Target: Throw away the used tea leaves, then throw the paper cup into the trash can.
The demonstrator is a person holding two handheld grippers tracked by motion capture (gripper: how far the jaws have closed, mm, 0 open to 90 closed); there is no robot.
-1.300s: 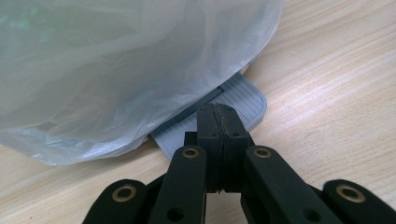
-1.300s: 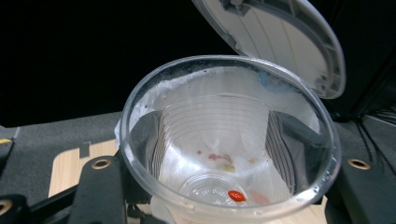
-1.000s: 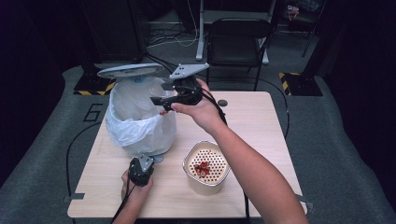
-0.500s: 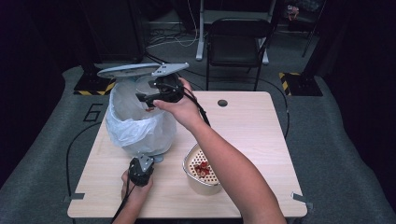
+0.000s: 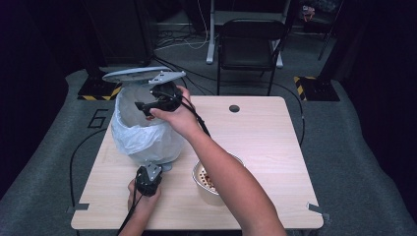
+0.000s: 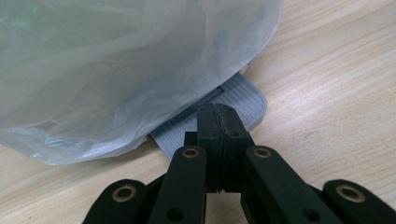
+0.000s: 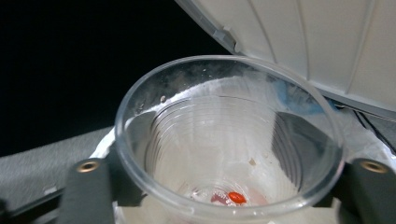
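In the high view a pedal bin (image 5: 147, 132) lined with a white plastic bag stands at the left of the wooden table (image 5: 265, 142), its grey lid (image 5: 135, 74) raised. The right gripper (image 5: 145, 105) is held over the bin's open mouth; what it carries is too small to make out here. The person's right forearm stretches across a pale perforated bowl (image 5: 204, 179) with red bits inside, hiding most of it. The left gripper (image 5: 156, 168) sits low at the bin's foot, near the front edge of the table. In the left gripper view its two black jaws are pressed flat together with nothing between them, their tips resting on the grey ribbed pedal (image 6: 245, 100) that sticks out from under the bag (image 6: 121, 70). In the right gripper view a clear plastic cup (image 7: 229, 140) sits between the two jaws, one at each side of its wall; the jaws have just been opening, and whether the pads press on the cup cannot be told. The cup's mouth faces the camera, a small red piece (image 7: 237, 197) lies at its bottom, and the underside of the bin lid (image 7: 327, 42) rises just behind it.
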